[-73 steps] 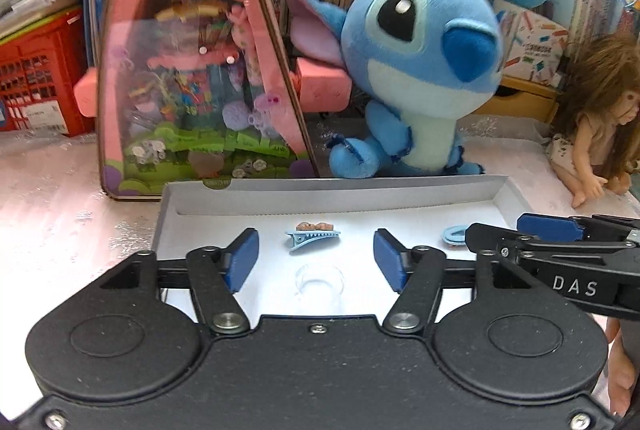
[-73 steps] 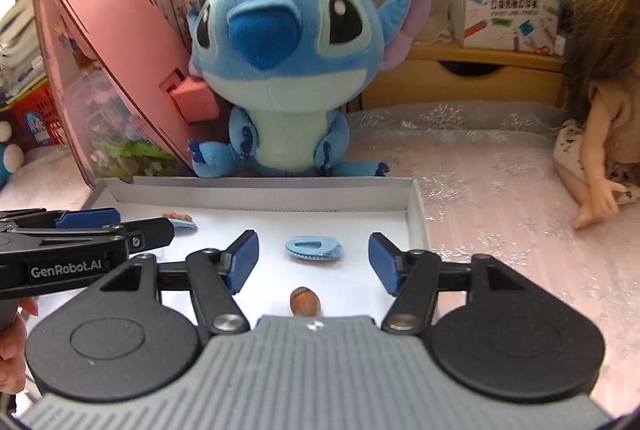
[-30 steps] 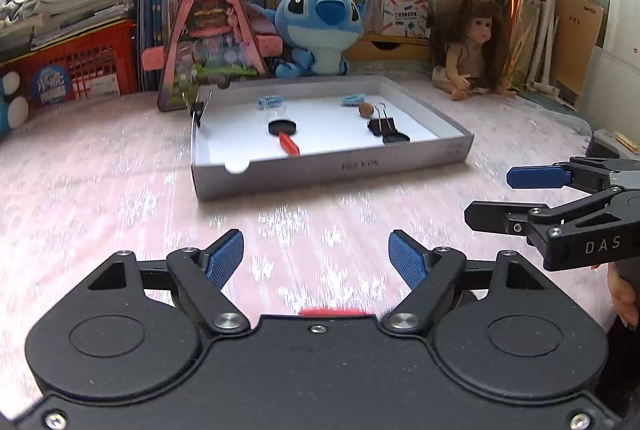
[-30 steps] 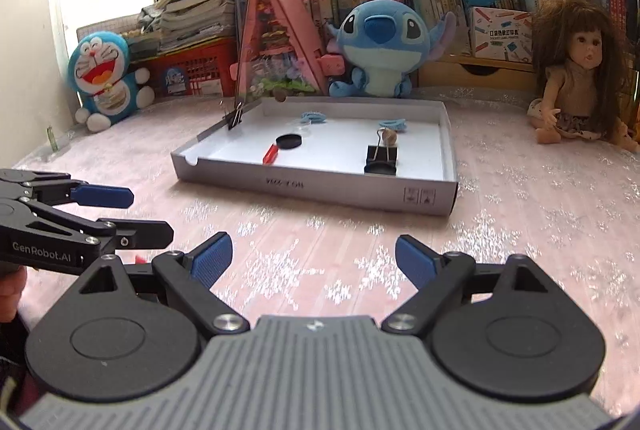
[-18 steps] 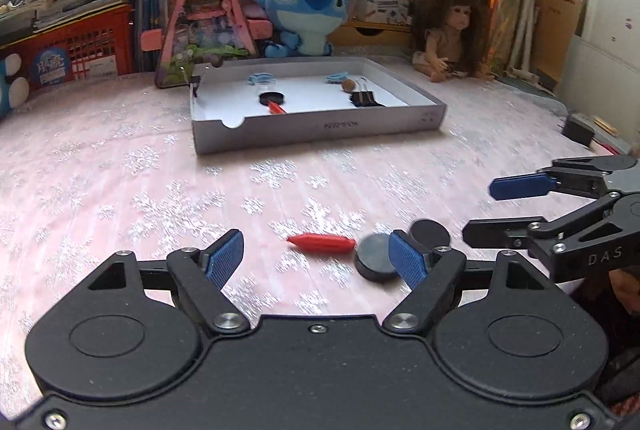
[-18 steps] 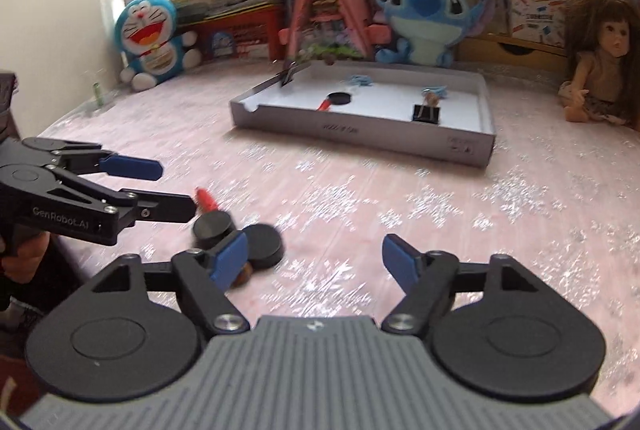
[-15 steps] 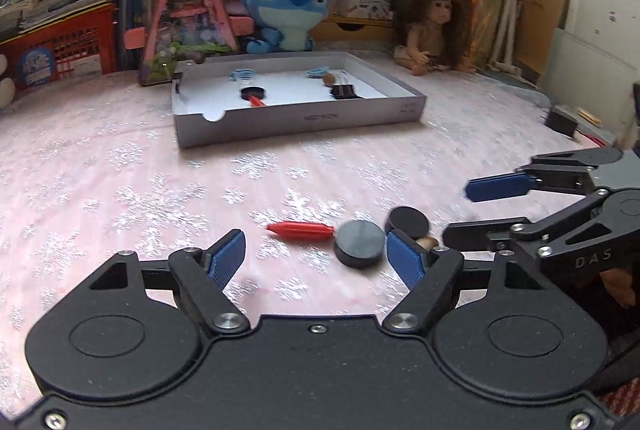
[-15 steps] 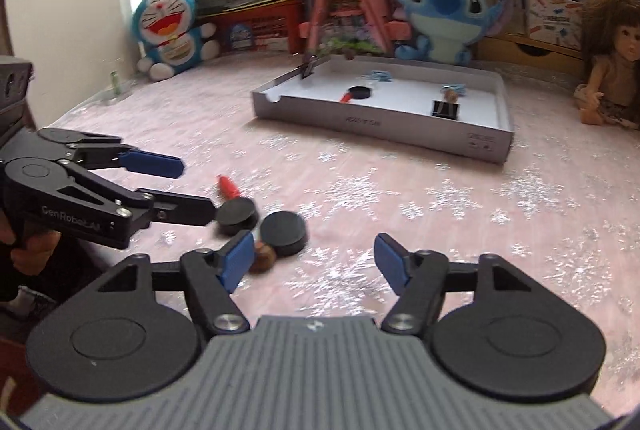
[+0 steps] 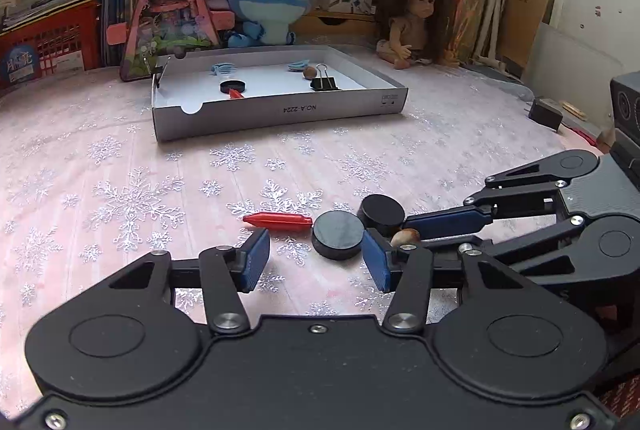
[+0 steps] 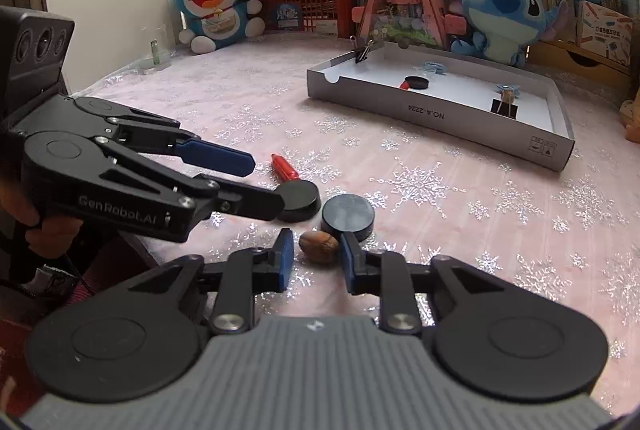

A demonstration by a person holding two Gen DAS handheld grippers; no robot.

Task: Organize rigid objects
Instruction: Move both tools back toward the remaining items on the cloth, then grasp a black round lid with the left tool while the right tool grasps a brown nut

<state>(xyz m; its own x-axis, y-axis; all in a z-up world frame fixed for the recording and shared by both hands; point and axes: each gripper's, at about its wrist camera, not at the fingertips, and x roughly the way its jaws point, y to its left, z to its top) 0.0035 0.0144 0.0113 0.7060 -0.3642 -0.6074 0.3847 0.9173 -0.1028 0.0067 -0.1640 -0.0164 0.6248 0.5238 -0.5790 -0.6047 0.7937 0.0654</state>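
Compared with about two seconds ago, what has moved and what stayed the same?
Both grippers pulled back from over the white tray to the loose pieces on the near tablecloth. The right gripper has narrowed around the brown nut, not clearly gripping it yet. The left gripper is open near the black disc and red piece. The tray's contents have not changed.
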